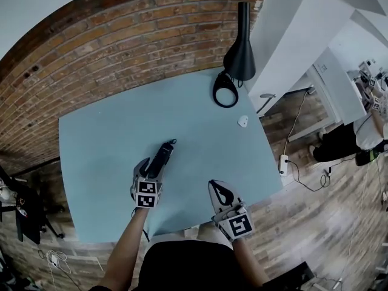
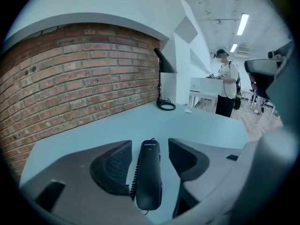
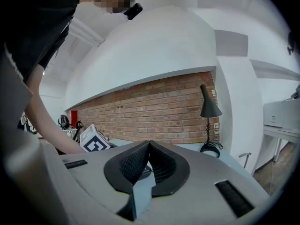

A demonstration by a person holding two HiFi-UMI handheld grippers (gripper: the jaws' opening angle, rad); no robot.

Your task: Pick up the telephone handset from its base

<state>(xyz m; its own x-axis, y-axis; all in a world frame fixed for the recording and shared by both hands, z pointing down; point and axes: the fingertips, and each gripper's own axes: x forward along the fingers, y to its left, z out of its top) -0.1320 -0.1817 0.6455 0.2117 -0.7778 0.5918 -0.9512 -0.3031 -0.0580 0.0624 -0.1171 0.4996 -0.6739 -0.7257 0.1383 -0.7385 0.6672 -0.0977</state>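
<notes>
A slim black telephone handset [image 1: 162, 155] lies lengthwise on its base in the middle of the pale blue table [image 1: 103, 144]. My left gripper [image 1: 151, 167] is down at its near end. In the left gripper view the handset [image 2: 149, 175] sits between the two ribbed pads [image 2: 115, 165] with a gap on each side, so my left gripper [image 2: 150, 149] is open. A coiled cord [image 2: 134, 172] runs along the handset's left side. My right gripper [image 1: 214, 185] hovers near the table's front edge, to the right of the phone. Its jaws [image 3: 149, 145] are shut with nothing between them.
A black desk lamp [image 1: 240, 47] with a ring-shaped foot [image 1: 225, 93] stands at the table's far right corner, with a small white object [image 1: 242, 121] nearby. A brick wall [image 1: 109, 47] runs behind the table. A person [image 2: 228, 86] stands at a white desk beyond it.
</notes>
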